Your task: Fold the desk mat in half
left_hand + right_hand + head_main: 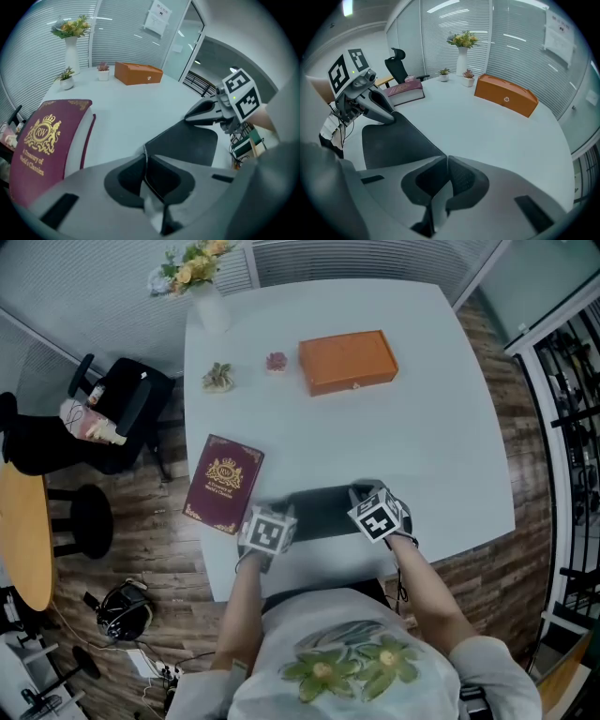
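Note:
A dark desk mat [323,510] lies near the front edge of the white table [441,437]. My left gripper [279,515] is shut on the mat's left corner, and the mat's thin edge [146,169] runs between its jaws. At the mat's right corner my right gripper [364,493] is shut too, with textured mat [451,174] pinched between its jaws. Both held corners are raised a little off the table. Each gripper shows in the other's view: the right gripper [196,114] and the left gripper [388,118], tips on the mat [187,143] [393,143].
A maroon book [223,484] lies just left of the mat. An orange box [348,361], two small potted plants [218,378] [276,362] and a vase of flowers [208,306] stand at the far side. A black chair [127,413] stands left of the table.

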The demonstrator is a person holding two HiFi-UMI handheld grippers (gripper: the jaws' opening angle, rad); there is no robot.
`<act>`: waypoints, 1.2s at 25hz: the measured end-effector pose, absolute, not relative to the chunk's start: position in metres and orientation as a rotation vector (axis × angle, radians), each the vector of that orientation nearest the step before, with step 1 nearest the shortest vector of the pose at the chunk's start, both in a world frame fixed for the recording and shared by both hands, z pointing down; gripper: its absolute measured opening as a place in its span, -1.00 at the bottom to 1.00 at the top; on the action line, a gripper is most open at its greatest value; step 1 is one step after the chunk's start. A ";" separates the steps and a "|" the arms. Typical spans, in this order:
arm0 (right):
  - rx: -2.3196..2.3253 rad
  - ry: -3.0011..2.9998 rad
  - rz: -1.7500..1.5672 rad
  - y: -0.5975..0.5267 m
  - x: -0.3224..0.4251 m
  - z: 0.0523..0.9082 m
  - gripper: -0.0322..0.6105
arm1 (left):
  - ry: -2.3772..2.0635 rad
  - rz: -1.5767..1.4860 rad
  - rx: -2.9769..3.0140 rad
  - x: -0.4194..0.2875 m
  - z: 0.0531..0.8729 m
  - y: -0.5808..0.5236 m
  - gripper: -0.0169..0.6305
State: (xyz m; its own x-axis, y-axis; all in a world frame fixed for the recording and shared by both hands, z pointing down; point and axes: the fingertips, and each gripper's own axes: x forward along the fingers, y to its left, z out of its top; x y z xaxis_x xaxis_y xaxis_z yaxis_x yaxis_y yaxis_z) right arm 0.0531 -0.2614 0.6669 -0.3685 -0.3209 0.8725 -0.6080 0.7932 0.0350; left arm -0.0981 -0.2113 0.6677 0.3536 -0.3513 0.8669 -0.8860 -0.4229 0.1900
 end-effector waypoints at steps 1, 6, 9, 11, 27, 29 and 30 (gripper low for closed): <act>0.696 -1.978 0.357 -0.262 0.053 0.668 -0.81 | -1.080 1.020 1.945 -0.098 0.669 -0.211 -0.89; 0.696 -1.967 0.356 -0.261 0.052 0.669 -0.81 | -1.121 1.030 1.948 -0.099 0.671 -0.211 -0.82; 0.695 -1.971 0.361 -0.260 0.052 0.668 -0.79 | -1.147 1.020 1.939 -0.102 0.672 -0.212 -0.70; 0.704 -1.972 0.374 -0.260 0.054 0.668 -0.73 | -1.155 1.016 1.935 -0.104 0.674 -0.212 -0.65; 0.811 -2.050 0.480 -0.262 0.057 0.645 -0.47 | -1.187 0.975 1.930 -0.105 0.661 -0.209 -0.57; 0.821 -2.061 0.473 -0.263 0.058 0.641 -0.47 | -1.189 0.960 1.931 -0.104 0.658 -0.207 -0.57; 0.826 -2.068 0.472 -0.263 0.058 0.639 -0.47 | -1.196 0.948 1.934 -0.104 0.655 -0.208 -0.57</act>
State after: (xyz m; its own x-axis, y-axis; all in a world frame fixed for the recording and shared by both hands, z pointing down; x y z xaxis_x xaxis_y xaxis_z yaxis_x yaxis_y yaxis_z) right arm 0.0575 -0.2631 0.6391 -0.4314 -0.3856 0.8156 -0.7015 0.7119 -0.0344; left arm -0.1042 -0.2080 0.6549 0.3174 -0.4367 0.8417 -0.9192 -0.3597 0.1600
